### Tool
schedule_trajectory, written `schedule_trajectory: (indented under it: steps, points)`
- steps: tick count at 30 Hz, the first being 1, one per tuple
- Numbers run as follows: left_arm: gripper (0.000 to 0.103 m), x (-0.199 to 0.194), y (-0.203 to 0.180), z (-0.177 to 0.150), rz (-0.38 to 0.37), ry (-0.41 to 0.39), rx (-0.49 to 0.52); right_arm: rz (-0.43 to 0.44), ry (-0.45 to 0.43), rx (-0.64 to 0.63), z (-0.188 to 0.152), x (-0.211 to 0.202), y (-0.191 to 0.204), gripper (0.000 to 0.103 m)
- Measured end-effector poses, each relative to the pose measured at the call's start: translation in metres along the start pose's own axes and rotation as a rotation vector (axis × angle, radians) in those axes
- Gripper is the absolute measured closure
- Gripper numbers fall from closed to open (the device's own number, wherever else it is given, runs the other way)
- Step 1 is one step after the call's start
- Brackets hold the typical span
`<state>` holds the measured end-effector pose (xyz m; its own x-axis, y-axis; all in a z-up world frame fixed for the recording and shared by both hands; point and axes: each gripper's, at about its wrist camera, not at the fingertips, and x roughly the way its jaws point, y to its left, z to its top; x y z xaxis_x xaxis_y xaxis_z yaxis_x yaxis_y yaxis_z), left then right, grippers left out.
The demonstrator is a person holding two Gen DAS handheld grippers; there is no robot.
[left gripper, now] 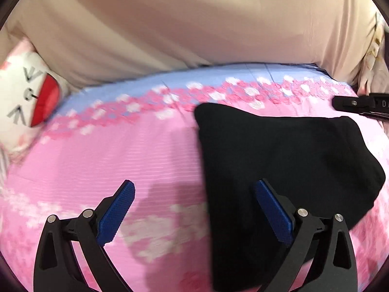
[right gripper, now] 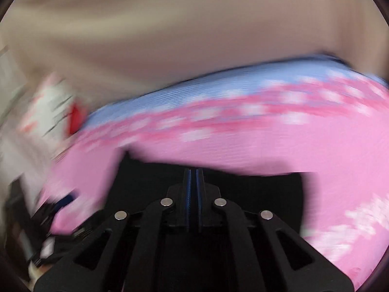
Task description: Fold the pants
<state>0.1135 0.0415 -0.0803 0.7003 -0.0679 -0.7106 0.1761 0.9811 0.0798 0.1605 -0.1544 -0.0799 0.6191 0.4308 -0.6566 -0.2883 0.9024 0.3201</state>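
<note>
The black pants (left gripper: 279,158) lie as a folded bundle on the pink flowered bedsheet (left gripper: 97,160). In the left wrist view they take up the right half. My left gripper (left gripper: 194,185) hovers over the bundle's left edge, jaws wide open, with nothing between the blue pads (left gripper: 116,214). My right gripper (left gripper: 359,105) reaches in from the right edge, just beyond the far side of the pants. The right wrist view is blurred. There my right gripper (right gripper: 193,172) is shut, pads together, above the black pants (right gripper: 145,182). I see no cloth between its pads.
A beige cloth (left gripper: 170,24) hangs along the far side of the bed. A white plush pillow with a red mouth and whiskers (left gripper: 26,92) lies at the far left. The sheet has a blue strip (left gripper: 218,77) along its far edge.
</note>
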Motion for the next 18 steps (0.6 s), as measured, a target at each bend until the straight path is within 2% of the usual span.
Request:
schedule_trajectory:
  steps: [2, 3, 4, 5, 7, 9, 10, 12, 13, 15, 17, 18]
  points:
    - [0.005, -0.008, 0.003, -0.004, 0.038, -0.007, 0.01, 0.056, 0.071, -0.084, 0.007, 0.034, 0.035, 0.099]
    - [0.005, -0.009, 0.003, -0.005, 0.048, -0.009, 0.02, 0.061, 0.136, -0.126, 0.013, 0.071, 0.054, 0.099]
    - [0.005, -0.011, 0.001, -0.009, 0.064, -0.012, 0.043, 0.045, 0.183, -0.147, 0.018, 0.1, 0.061, 0.099]
    - [0.005, -0.011, 0.0, -0.013, 0.073, -0.013, 0.055, 0.009, 0.239, -0.167, 0.021, 0.138, 0.069, 0.103]
    - [0.005, -0.008, -0.003, -0.02, 0.102, 0.002, 0.082, -0.023, 0.244, -0.191, 0.027, 0.188, 0.076, 0.103]
    - [0.005, -0.005, -0.004, -0.026, 0.135, 0.009, 0.097, -0.028, 0.255, -0.192, 0.032, 0.209, 0.087, 0.103]
    - [0.005, -0.006, -0.004, -0.028, 0.147, 0.008, 0.102, -0.027, 0.252, -0.194, 0.033, 0.206, 0.09, 0.103]
    - [0.005, -0.01, 0.0, -0.03, 0.132, 0.006, 0.096, 0.008, 0.186, -0.167, 0.037, 0.181, 0.09, 0.103]
    - [0.005, -0.012, 0.002, -0.03, 0.128, 0.001, 0.09, 0.05, 0.129, -0.135, 0.034, 0.155, 0.085, 0.101]
    - [0.005, -0.013, 0.005, -0.028, 0.127, -0.008, 0.085, 0.063, 0.049, -0.108, 0.023, 0.108, 0.068, 0.101]
    - [0.005, -0.014, 0.004, -0.023, 0.102, -0.016, 0.08, -0.019, 0.007, -0.083, 0.009, 0.071, 0.032, 0.102]
    - [0.005, -0.013, 0.0, -0.022, 0.084, -0.017, 0.085, -0.133, -0.003, -0.02, 0.0, 0.053, -0.006, 0.102]
